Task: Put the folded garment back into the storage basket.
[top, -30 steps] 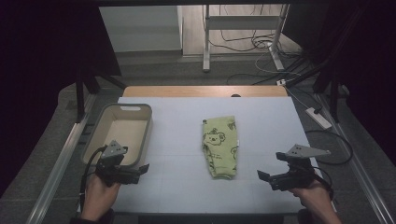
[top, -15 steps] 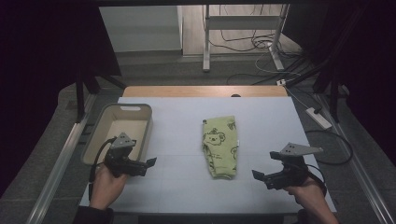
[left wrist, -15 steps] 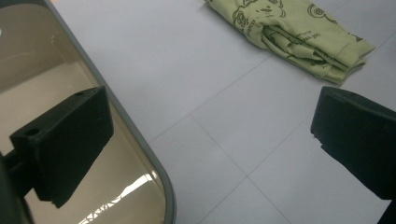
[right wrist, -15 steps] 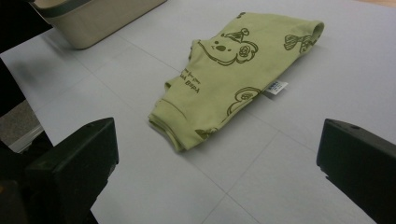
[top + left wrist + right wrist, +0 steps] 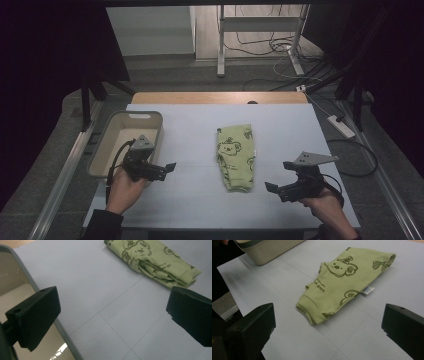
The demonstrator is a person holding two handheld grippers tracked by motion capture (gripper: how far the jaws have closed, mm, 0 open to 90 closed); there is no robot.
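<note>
Hands at the near edge of the bench (image 5: 190, 200) each hold a two-jaw gripper above its pale sheet-covered top. On the person's right, the right gripper (image 5: 272, 187) hovers near the front corner, a grey three-cornered plate on its top and its jaws spread wide with nothing between them; in the right gripper view the two black jaws stand far apart at the bottom corners. On the left, the left gripper (image 5: 170, 167) sits just beside the front edge of a beige bin (image 5: 155, 120), its jaws likewise spread and empty, and a black cable loops back from it toward the hand. Between the two tools, a little farther up the bench, lies a folded green garment (image 5: 234, 155) printed with dark cartoon bear faces and a line of small lettering. It rests flat on the sheet, well apart from both grippers, one cuffed end toward the person, and a small white tag (image 5: 368, 290) pokes out from one side in the right gripper view. Farther back, the bin stands at the left side of the bench, open-topped. Beyond the bench's wooden far edge, cables (image 5: 260, 45) trail across a grey floor around a metal stand (image 5: 220, 40).
</note>
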